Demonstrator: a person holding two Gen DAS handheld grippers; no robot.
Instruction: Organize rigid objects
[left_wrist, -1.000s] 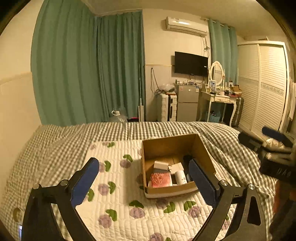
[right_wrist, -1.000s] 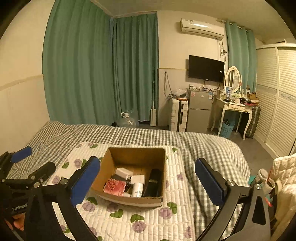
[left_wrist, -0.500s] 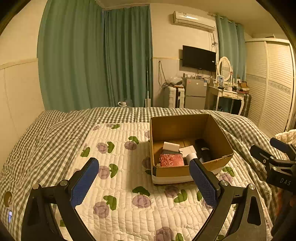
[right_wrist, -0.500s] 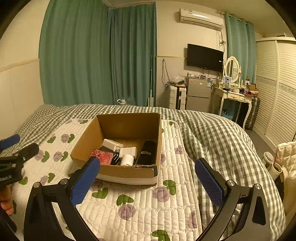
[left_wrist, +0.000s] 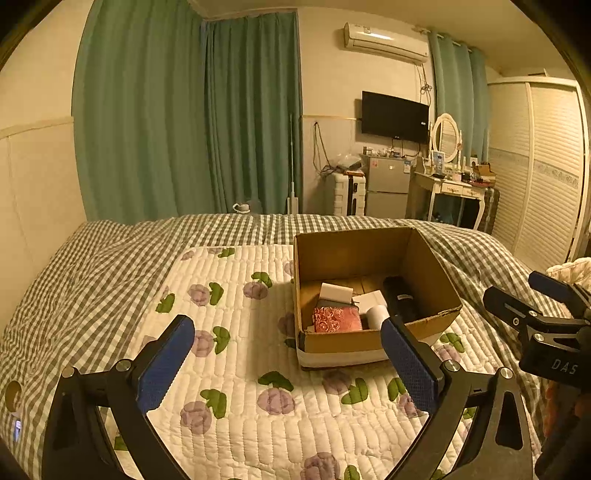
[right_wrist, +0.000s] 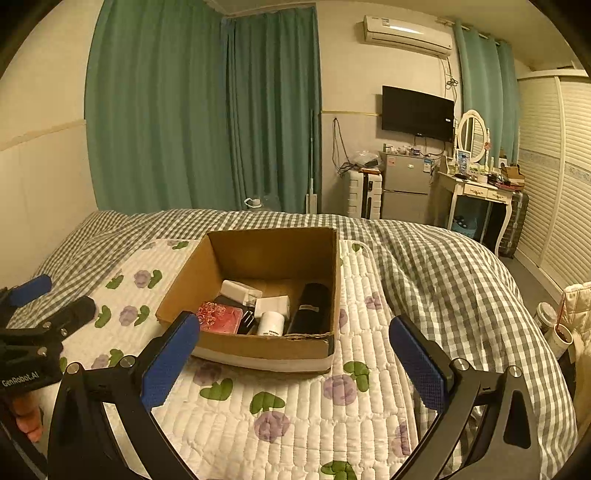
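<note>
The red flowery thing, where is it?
The red flowery packet lies inside the cardboard box on the bed, in its near-left corner, left of the white cylinder.

Brown box (right_wrist: 258, 254), floral white quilt (right_wrist: 295, 417), green-checked bedspread (right_wrist: 443, 266).

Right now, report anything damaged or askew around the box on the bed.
The cardboard box has a frayed, dented near-right rim corner. Inside, the red patterned item, white pieces and black cylinder lie jumbled at angles. Nothing has spilled onto the quilt.
</note>
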